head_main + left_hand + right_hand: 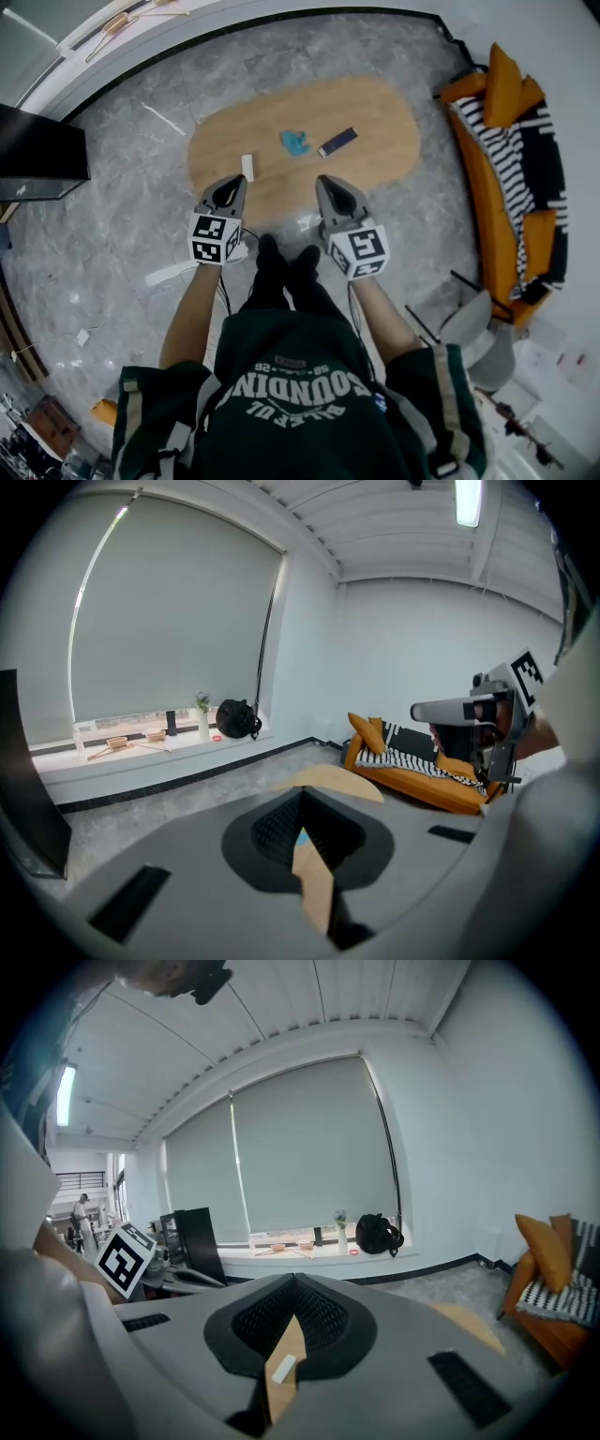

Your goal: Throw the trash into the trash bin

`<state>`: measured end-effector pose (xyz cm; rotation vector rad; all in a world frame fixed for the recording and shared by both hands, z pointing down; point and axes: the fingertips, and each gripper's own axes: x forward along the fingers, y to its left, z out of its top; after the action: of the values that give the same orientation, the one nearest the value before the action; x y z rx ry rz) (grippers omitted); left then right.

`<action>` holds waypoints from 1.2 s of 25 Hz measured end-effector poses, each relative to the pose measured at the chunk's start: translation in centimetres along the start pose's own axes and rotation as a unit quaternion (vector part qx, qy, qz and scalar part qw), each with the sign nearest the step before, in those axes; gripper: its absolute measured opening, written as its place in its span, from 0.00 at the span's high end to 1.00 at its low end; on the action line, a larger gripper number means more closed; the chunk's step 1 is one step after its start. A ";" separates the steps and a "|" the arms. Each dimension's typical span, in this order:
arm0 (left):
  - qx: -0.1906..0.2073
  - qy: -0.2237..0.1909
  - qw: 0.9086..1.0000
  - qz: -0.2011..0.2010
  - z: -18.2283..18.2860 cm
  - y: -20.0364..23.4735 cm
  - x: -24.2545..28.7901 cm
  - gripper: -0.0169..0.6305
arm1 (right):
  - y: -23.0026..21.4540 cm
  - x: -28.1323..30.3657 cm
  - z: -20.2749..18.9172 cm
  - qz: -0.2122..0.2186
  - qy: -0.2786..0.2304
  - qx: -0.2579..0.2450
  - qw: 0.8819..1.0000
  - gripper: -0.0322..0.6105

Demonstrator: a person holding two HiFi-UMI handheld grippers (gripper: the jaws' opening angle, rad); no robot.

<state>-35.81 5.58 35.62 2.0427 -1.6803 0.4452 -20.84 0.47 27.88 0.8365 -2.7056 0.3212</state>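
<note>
On the oval wooden table (pixel 375 122) lie a crumpled blue piece of trash (pixel 295 142), a dark blue bar-shaped wrapper (pixel 337 142) and a small white piece (pixel 247 167). My left gripper (pixel 232 181) hovers at the table's near edge, just short of the white piece, with its jaws shut and empty. To its right, my right gripper (pixel 328 180) is also shut and empty, short of the blue trash. A sliver of blue shows past the closed jaws of the left gripper (pixel 302 794). The white piece (pixel 281 1368) shows past those of the right gripper (pixel 293 1279).
An orange sofa (pixel 511 159) with a striped blanket stands right of the table. A black cabinet (pixel 37 155) is at the left, a grey chair (pixel 478 337) at the lower right. A black bag (pixel 378 1234) sits on the window sill. Grey marble floor surrounds the table.
</note>
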 end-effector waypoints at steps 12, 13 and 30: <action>-0.043 0.075 0.996 0.029 -10.2 4.3 9.1 0.77 | -2.4 5.3 -8.4 0.009 0.039 0.000 0.999 0.95; -0.049 0.083 0.995 0.032 -11.1 4.7 10.1 0.77 | -2.7 5.4 -9.0 0.008 0.039 0.002 0.999 0.95; -0.157 0.281 0.943 0.079 -31.7 9.8 22.8 0.68 | -5.9 4.0 -17.9 -0.034 0.076 0.070 0.994 0.95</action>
<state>-39.60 2.12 75.57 1.3853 -1.4467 0.6882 -16.85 -1.02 46.68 0.9025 -2.5312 0.5418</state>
